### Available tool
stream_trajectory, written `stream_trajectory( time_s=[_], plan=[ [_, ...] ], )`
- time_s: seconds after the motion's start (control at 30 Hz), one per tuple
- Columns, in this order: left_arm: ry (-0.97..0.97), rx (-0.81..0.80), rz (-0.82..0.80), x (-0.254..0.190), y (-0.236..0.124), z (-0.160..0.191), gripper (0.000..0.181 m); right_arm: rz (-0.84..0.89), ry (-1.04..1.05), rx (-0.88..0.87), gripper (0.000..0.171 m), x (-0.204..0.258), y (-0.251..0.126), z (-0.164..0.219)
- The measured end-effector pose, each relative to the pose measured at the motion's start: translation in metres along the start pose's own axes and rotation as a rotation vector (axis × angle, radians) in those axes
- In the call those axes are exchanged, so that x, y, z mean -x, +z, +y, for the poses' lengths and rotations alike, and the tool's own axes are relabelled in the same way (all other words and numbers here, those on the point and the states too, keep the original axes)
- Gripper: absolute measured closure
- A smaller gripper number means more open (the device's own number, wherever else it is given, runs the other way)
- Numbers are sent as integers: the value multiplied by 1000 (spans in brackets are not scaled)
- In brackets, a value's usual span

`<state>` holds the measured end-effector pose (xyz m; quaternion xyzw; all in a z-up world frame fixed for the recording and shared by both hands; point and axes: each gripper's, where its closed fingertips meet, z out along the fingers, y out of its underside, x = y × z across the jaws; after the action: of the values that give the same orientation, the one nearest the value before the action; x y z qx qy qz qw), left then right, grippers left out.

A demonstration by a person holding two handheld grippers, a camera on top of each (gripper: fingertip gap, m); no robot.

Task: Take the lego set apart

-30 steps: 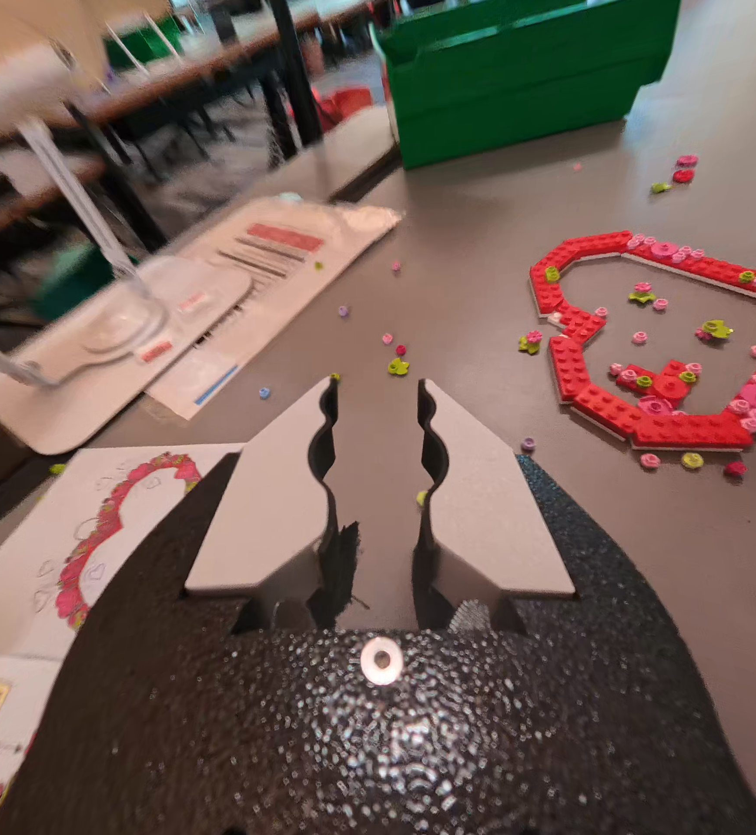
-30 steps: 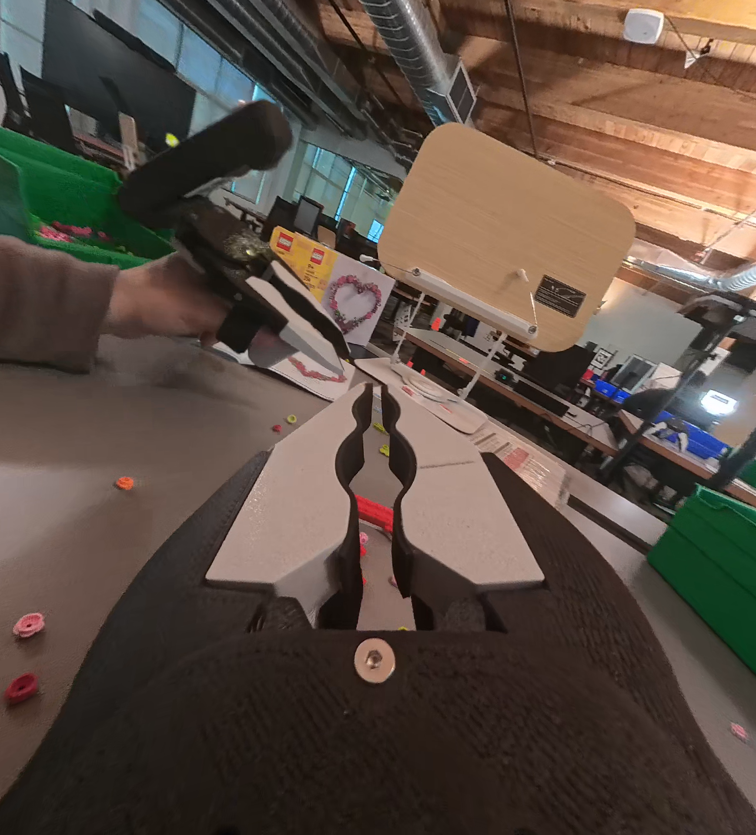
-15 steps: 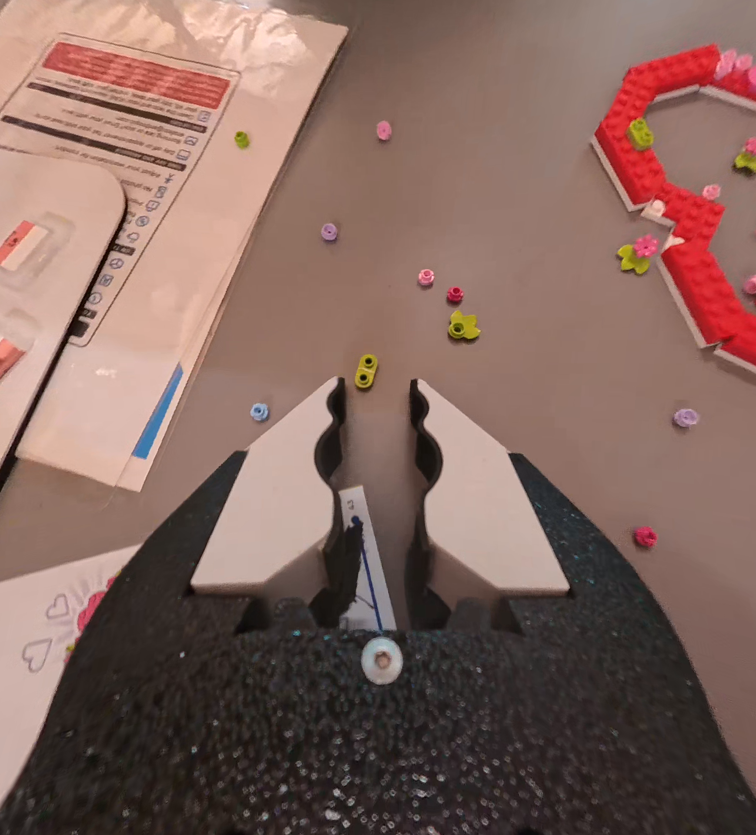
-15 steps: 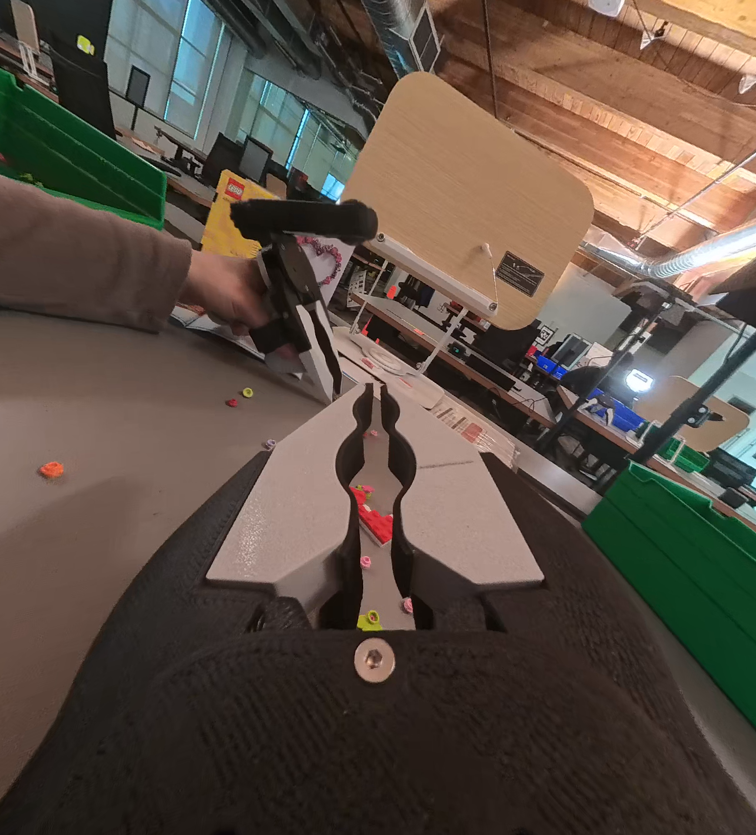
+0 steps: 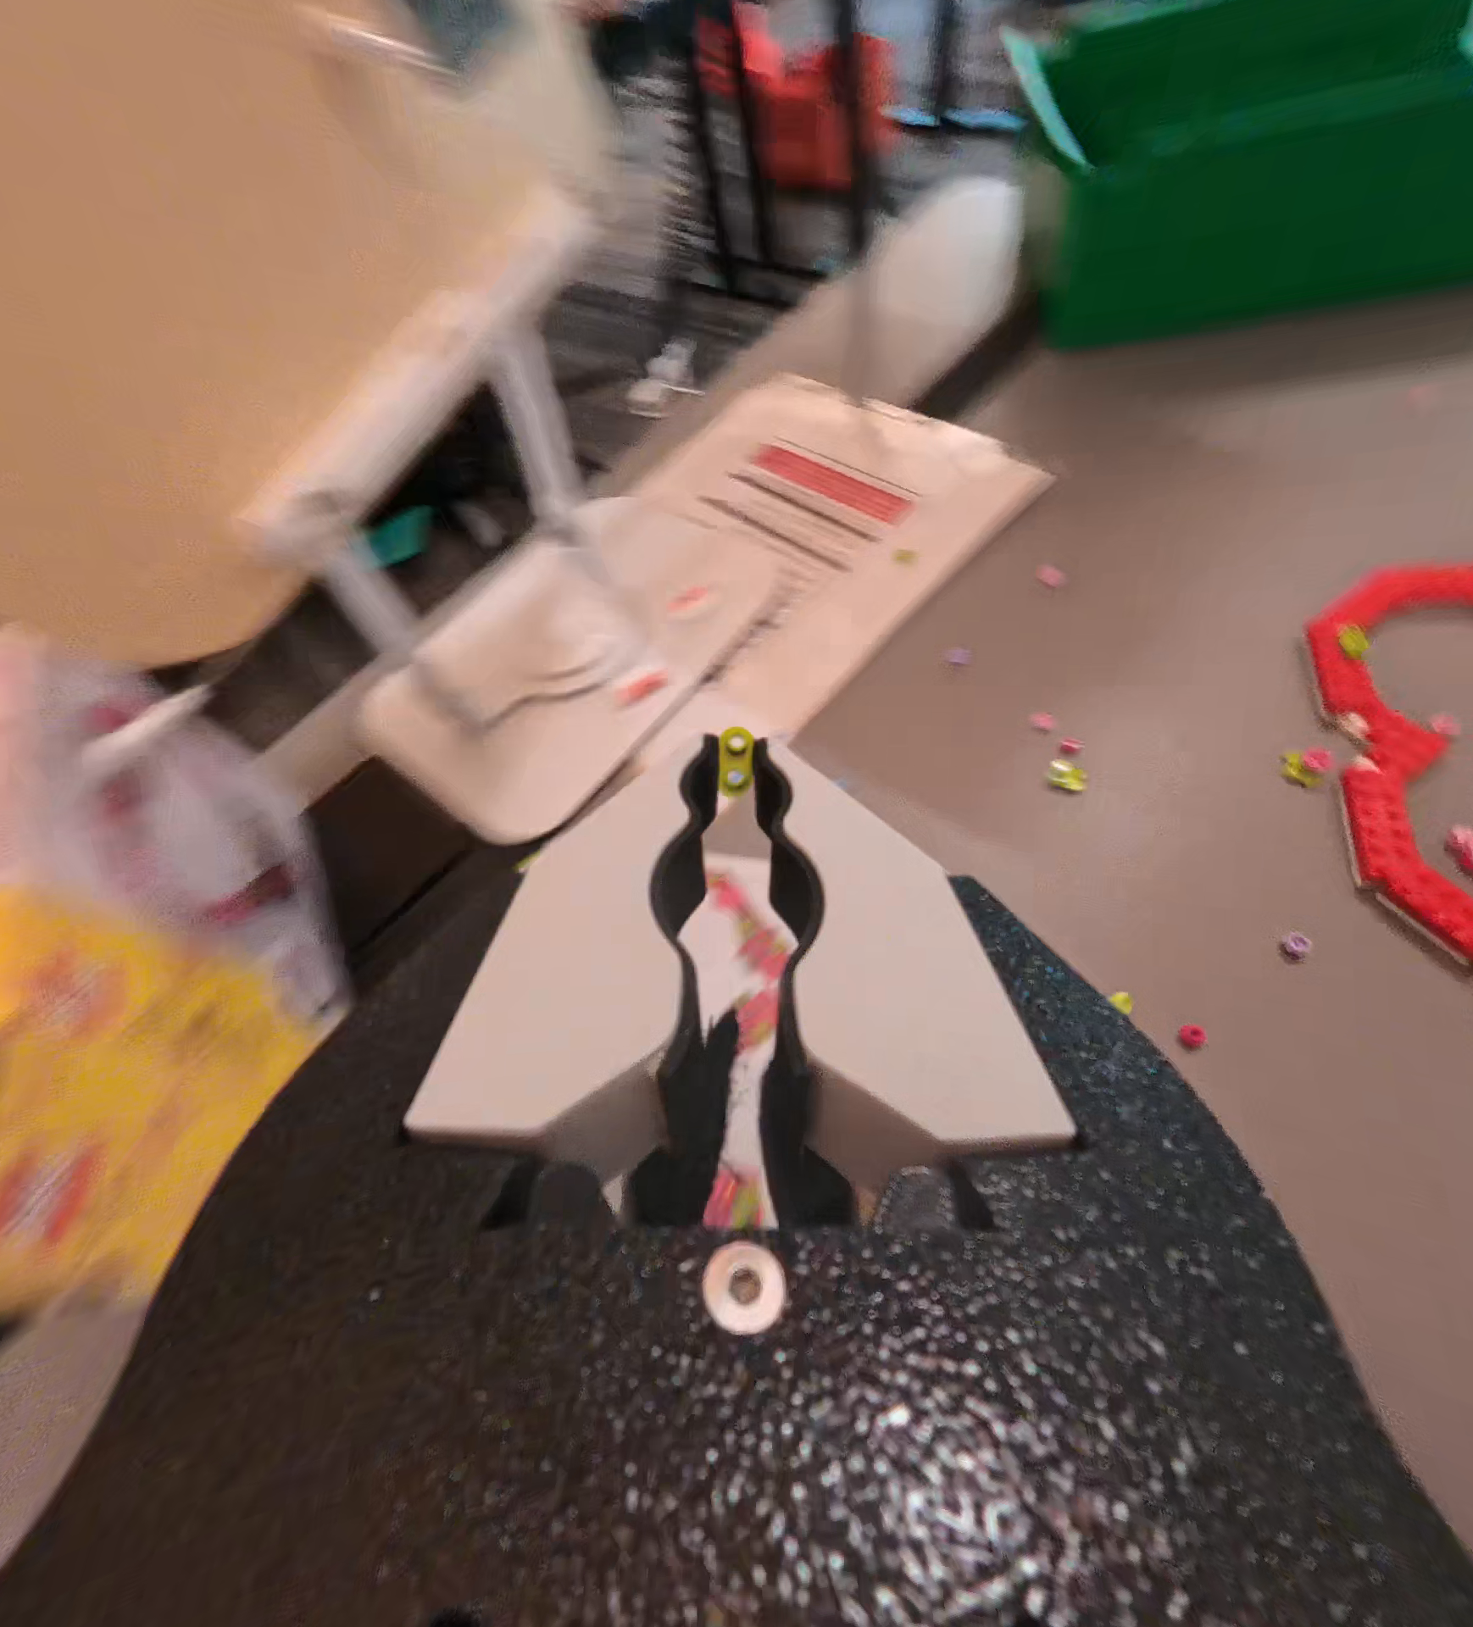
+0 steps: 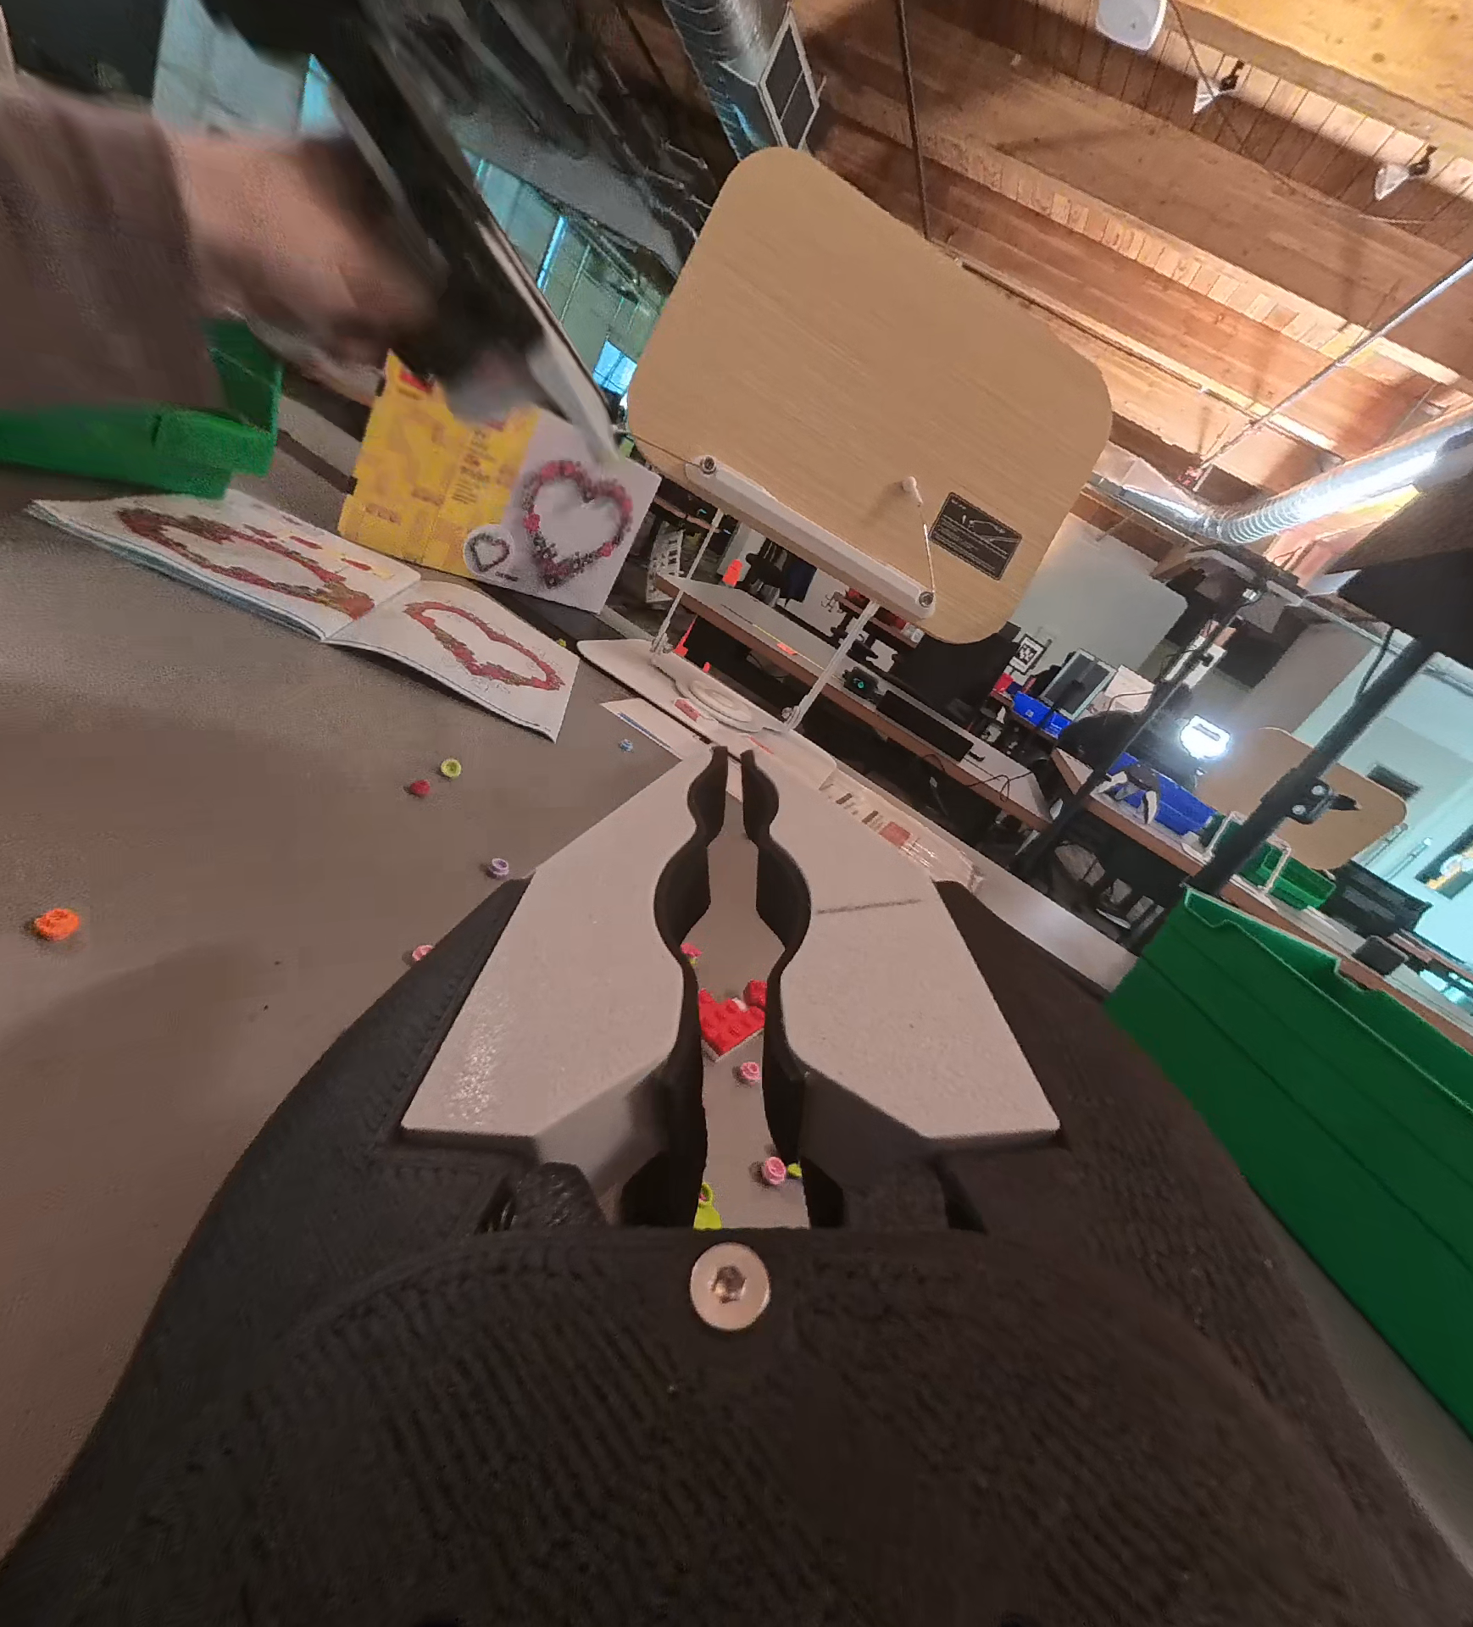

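Left tongs (image 5: 734, 764) were down over the worktop (image 5: 1244, 1233) half a second ago with the lime two-stud plate (image 5: 734, 762) lying just ahead of the tips; now they're up off it, pinching that plate at the very tips, view swung toward the wooden stand (image 5: 143, 290) and heavily blurred. Seen from the right wrist view, the left tongs (image 6: 601, 449) sit high at upper left in a sleeved hand (image 6: 293, 255), also blurred. Right tongs (image 6: 734, 764) narrow, tips nearly together, nothing between them, low over the worktop. Red heart frame (image 5: 1402, 775) lies flat on the worktop to the right of the left tongs, well apart, small round pieces scattered around it. Part of it shows through the right tongs' gap. Open instruction booklet (image 6: 301, 563) and yellow box (image 6: 451, 484) sit at the worktop's far side, green bin (image 6: 1349, 1083) off right.
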<state>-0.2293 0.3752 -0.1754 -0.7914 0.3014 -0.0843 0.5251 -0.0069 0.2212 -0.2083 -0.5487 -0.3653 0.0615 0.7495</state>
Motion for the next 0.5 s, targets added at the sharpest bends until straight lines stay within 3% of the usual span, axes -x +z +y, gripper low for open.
stream_trajectory(
  time_s=[0.07, 0.13, 0.23, 0.37, 0.5],
  plan=[
    [-161, 6, -178, 42, -64, 10, 177, 8, 9, -6, 170, -2, -1, -1],
    [-341, 39, -330, 76, -119, 42, 177, 7, 16, -11, 170, -3, -1, -1],
    [-521, 93, -495, 111, -177, 95, 177, 0, 6, -7, 170, -1, 0, -1],
    [-672, 187, -541, 123, -207, 146, 177, 13, -37, 16, 170, 0, 0, 2],
    [-699, 170, -621, 139, -222, 161, 175, 49, -67, 41, 170, -4, -2, 5]
  ],
)
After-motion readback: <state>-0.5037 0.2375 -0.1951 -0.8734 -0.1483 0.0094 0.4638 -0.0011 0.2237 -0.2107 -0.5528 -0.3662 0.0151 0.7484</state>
